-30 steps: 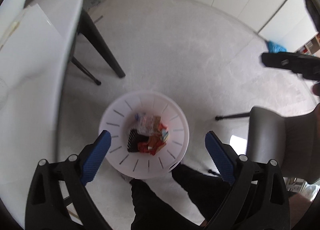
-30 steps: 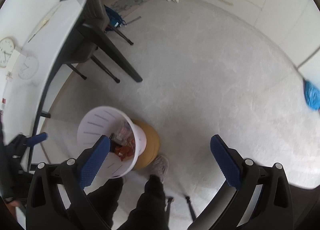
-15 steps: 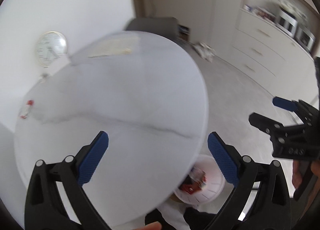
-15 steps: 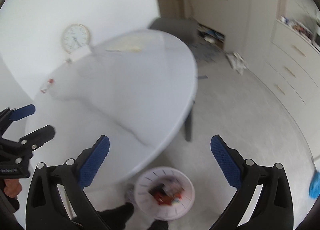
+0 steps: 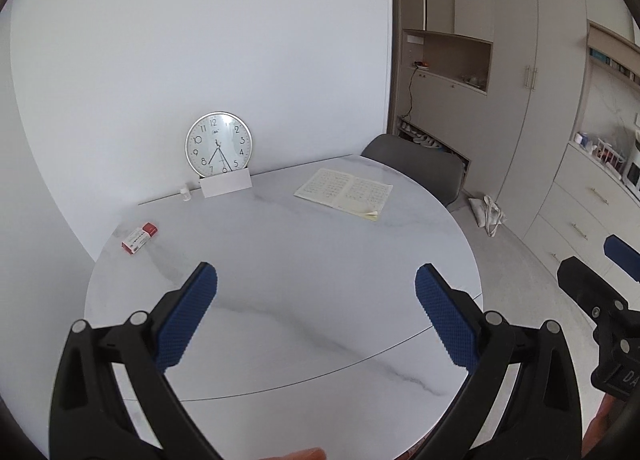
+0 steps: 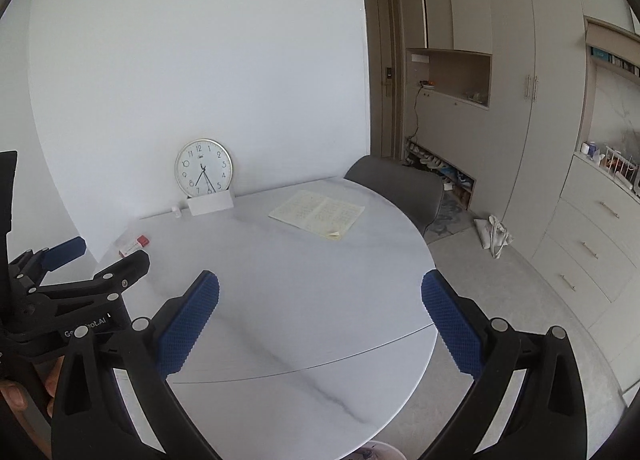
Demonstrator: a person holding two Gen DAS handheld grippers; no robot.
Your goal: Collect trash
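Both tools hung over the near edge of the round marble surface [image 5: 304,260]. The left hand-held gripper [image 5: 316,312] had its blue pads spread wide apart with nothing between them, and the right hand-held gripper [image 6: 320,320] stood spread the same way, also empty.

A small red-and-white packet [image 5: 139,238], the only likely trash on the surface, lay flat near the far left edge, well apart from both tools; its print was too small to read. Near the far edge, against the wall, a round clock [image 5: 219,143] stood upright behind a white card [image 5: 226,185], with a tiny white bottle [image 5: 185,193] just beside the card's left end. An open booklet [image 5: 344,193] lay flat toward the far right edge, in front of a grey chair [image 5: 416,168].

In the right wrist view, a sliver of what seemed to be the white bin [image 6: 378,450] showed on the floor below the surface's near edge.
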